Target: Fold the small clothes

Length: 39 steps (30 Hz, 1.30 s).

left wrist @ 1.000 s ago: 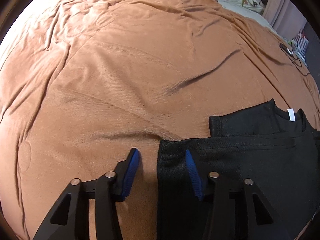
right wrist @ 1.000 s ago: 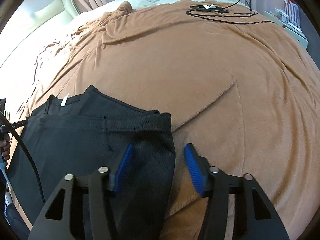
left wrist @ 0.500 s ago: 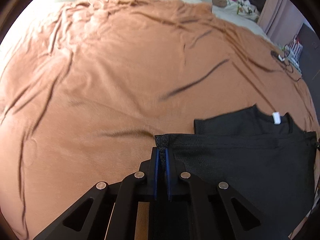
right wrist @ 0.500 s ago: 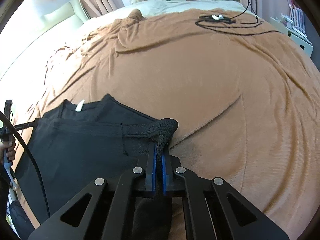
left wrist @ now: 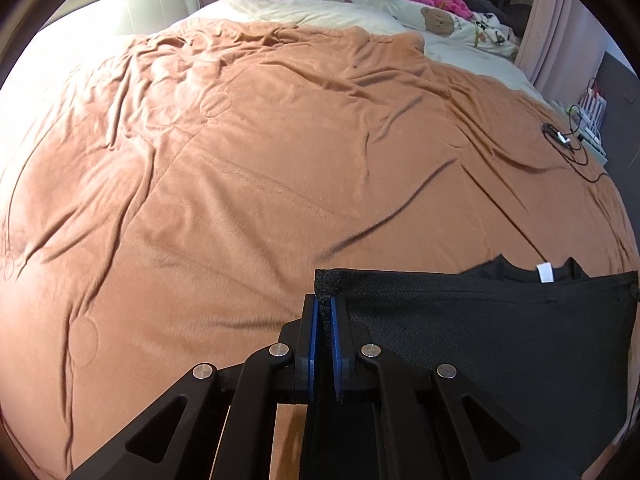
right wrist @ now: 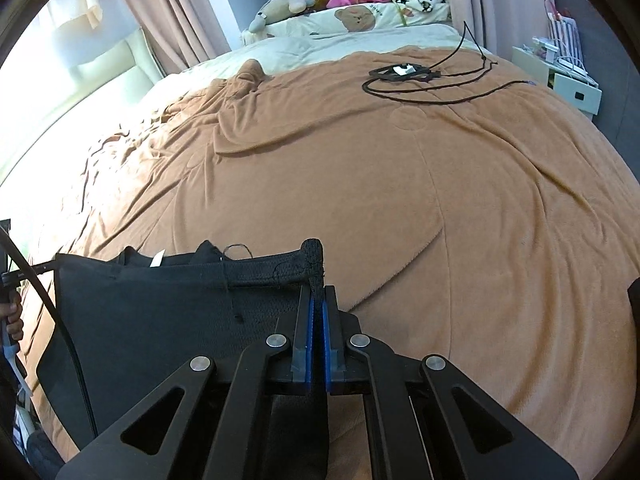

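Note:
A small black garment (left wrist: 480, 328) with a white neck label (left wrist: 544, 272) is stretched between my two grippers above the brown blanket (left wrist: 280, 160). My left gripper (left wrist: 325, 304) is shut on the garment's left hem corner, with knit fabric squeezed between its blue pads. In the right wrist view the same black garment (right wrist: 160, 312) hangs to the left, and my right gripper (right wrist: 316, 296) is shut on its right hem corner, which bunches up above the blue pads. The lifted edge runs taut between the two corners; the lower part droops out of sight.
The brown blanket (right wrist: 400, 180) covers a wide bed. A black cable and a small device (right wrist: 404, 74) lie on its far side. Pillows and plush toys (right wrist: 352, 12) sit at the head, and a white bedside unit (right wrist: 560, 76) stands to the right. A hand (right wrist: 12, 316) shows at the left edge.
Both grippers closed on the garment's hem corners, which lay flat between open fingers a second ago. Both then rose, lifting the hem off the blanket and pulling it taut.

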Each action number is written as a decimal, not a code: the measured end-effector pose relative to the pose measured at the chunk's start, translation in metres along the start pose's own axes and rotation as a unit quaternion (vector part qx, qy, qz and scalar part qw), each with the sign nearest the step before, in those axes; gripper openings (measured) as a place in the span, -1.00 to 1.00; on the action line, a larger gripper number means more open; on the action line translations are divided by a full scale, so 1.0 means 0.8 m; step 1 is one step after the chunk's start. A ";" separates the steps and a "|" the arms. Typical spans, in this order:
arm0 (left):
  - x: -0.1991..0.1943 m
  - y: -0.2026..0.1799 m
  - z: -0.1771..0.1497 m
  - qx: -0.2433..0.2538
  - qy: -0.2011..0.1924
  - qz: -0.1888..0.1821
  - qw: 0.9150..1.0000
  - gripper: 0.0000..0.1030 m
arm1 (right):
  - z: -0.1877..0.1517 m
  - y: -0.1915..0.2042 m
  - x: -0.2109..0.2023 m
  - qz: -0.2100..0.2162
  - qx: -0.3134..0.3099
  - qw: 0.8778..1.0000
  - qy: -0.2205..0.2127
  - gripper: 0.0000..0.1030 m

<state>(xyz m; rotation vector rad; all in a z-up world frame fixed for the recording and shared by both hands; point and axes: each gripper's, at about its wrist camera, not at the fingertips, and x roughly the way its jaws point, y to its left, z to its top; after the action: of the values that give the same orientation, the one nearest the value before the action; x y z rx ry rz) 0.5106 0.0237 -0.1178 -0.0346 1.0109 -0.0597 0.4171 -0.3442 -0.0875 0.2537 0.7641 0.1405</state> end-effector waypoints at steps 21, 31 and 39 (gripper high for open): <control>0.077 -0.009 0.037 -0.013 0.041 0.017 0.999 -0.63 | 0.048 -0.012 0.077 -0.032 0.005 0.999 0.043 -0.94; 0.005 0.008 0.003 -0.040 0.019 -0.013 0.999 0.09 | 0.027 -0.040 0.025 -0.002 0.055 0.998 0.020 0.51; -0.064 0.023 -0.061 -0.059 0.014 -0.019 0.998 0.10 | 0.007 -0.043 -0.033 0.015 0.083 0.996 -0.003 0.51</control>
<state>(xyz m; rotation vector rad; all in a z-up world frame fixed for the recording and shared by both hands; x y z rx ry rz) 0.4424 0.0456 -0.1015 -0.1611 1.0409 -0.0344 0.4028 -0.3839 -0.0756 0.4237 0.7679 0.1037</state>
